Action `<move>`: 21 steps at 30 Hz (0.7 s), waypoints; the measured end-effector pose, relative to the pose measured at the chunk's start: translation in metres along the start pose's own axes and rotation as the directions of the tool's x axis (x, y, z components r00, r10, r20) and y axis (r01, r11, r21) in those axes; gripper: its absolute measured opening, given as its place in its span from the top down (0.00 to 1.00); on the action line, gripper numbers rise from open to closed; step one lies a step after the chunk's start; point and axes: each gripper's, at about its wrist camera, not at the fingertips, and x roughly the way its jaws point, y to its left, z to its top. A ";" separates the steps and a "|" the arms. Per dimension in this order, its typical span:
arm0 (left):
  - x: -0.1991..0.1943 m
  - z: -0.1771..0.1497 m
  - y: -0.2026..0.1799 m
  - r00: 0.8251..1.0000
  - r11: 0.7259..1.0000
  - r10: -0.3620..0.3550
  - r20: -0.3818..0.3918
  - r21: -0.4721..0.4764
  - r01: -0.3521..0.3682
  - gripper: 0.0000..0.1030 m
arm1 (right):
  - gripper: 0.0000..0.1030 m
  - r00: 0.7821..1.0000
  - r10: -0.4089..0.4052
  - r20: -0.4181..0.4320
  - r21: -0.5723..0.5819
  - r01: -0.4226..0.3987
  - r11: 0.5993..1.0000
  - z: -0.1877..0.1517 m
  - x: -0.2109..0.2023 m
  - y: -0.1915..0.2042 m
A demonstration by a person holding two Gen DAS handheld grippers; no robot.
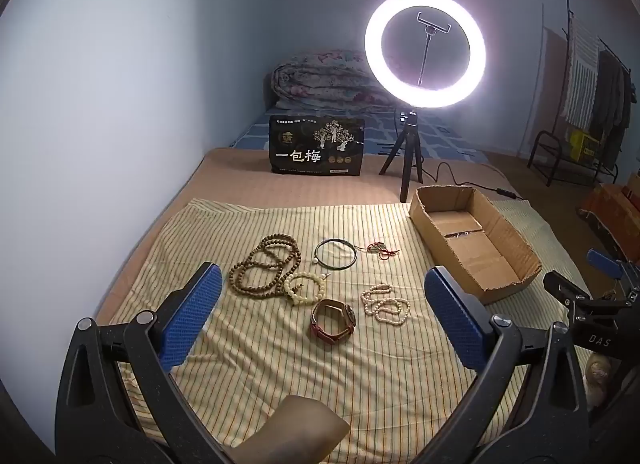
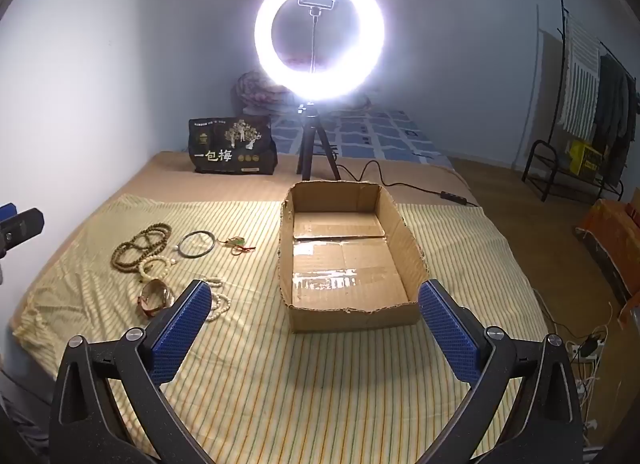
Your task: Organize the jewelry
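Note:
Several pieces of jewelry lie on a striped cloth: a long brown bead necklace, a dark bangle, a red-corded pendant, a cream bead bracelet, a white pearl strand and a red-strapped watch. An open, empty cardboard box sits to their right. My left gripper is open above the jewelry, holding nothing. My right gripper is open in front of the box's near wall, empty. The right gripper also shows in the left wrist view.
A lit ring light on a tripod stands behind the box, its cable trailing right. A black snack bag stands at the back. Folded bedding lies against the wall. A clothes rack is at far right. The bed's edge runs on the right.

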 end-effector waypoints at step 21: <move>-0.001 0.000 0.000 1.000 1.000 0.004 0.007 0.008 -0.004 0.00 | 0.00 1.000 0.000 0.002 0.013 0.000 1.000 0.002 -0.001 -0.003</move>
